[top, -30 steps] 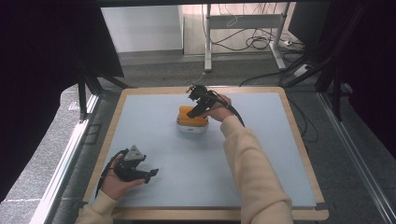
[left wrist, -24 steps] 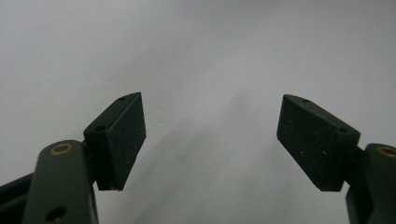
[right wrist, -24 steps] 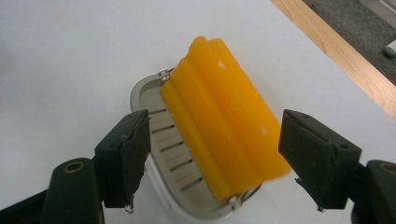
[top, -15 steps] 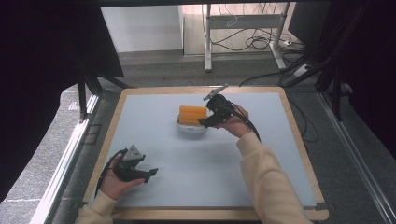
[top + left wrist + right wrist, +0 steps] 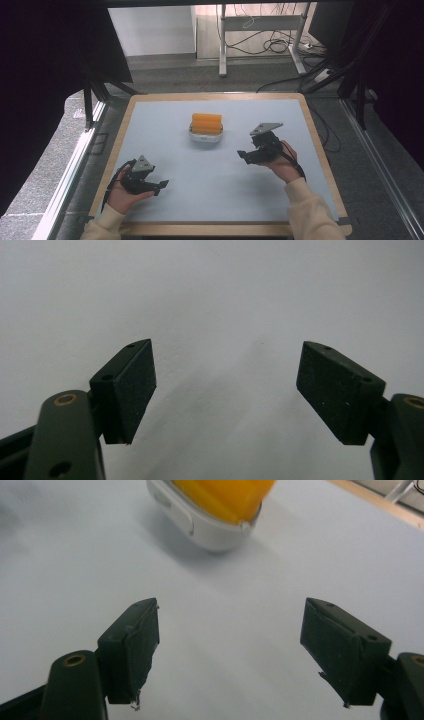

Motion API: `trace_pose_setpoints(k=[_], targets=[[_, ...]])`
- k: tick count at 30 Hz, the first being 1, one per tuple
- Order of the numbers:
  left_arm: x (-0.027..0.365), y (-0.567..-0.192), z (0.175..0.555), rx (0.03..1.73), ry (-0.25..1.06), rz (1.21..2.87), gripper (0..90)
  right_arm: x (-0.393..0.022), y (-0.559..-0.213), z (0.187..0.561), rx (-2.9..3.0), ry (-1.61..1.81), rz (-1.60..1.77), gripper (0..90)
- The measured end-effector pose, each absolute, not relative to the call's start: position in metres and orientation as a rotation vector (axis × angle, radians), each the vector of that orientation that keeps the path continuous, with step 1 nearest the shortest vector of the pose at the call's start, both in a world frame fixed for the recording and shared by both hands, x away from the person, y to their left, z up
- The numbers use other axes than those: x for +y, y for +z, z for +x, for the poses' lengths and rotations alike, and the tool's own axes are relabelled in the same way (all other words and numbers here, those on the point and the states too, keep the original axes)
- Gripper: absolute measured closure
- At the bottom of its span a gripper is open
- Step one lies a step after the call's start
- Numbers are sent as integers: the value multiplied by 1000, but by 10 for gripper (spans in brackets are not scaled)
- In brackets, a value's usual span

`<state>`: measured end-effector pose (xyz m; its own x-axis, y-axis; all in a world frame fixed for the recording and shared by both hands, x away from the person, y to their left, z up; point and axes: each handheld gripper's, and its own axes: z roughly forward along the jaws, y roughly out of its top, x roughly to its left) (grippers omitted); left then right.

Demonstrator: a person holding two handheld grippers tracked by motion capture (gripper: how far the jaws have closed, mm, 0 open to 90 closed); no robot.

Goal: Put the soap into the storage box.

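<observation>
Two grippers stood over the table (image 5: pixel 165 112) with nothing in them. I had the right gripper (image 5: pixel 243 154) near the right edge, its jaws spread and just opening wider with only bare tabletop between them; in its own view the pads (image 5: pixel 131 645) framed nothing. My left gripper (image 5: pixel 161 186) sat near the front left corner, jaws also spread. An orange block (image 5: pixel 206 122) sat in a white bowl (image 5: pixel 206 139) toward the middle of the far edge, well apart from both. I judged the placing step done; next called for a fresh reach or rest.
</observation>
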<state>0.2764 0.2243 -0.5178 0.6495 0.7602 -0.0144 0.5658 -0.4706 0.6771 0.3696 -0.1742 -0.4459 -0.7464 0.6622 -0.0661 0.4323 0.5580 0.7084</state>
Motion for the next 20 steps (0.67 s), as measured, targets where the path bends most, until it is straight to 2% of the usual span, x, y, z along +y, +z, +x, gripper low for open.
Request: trace_pose_setpoints(k=[10, 20], targets=[[225, -519, 276, 1034, 384, 2199, 236, -207, -479, 341, 2441, 961, 969, 218], [225, -519, 277, 1035, 386, 2203, 236, -210, -477, 338, 2376, 991, 937, 176]])
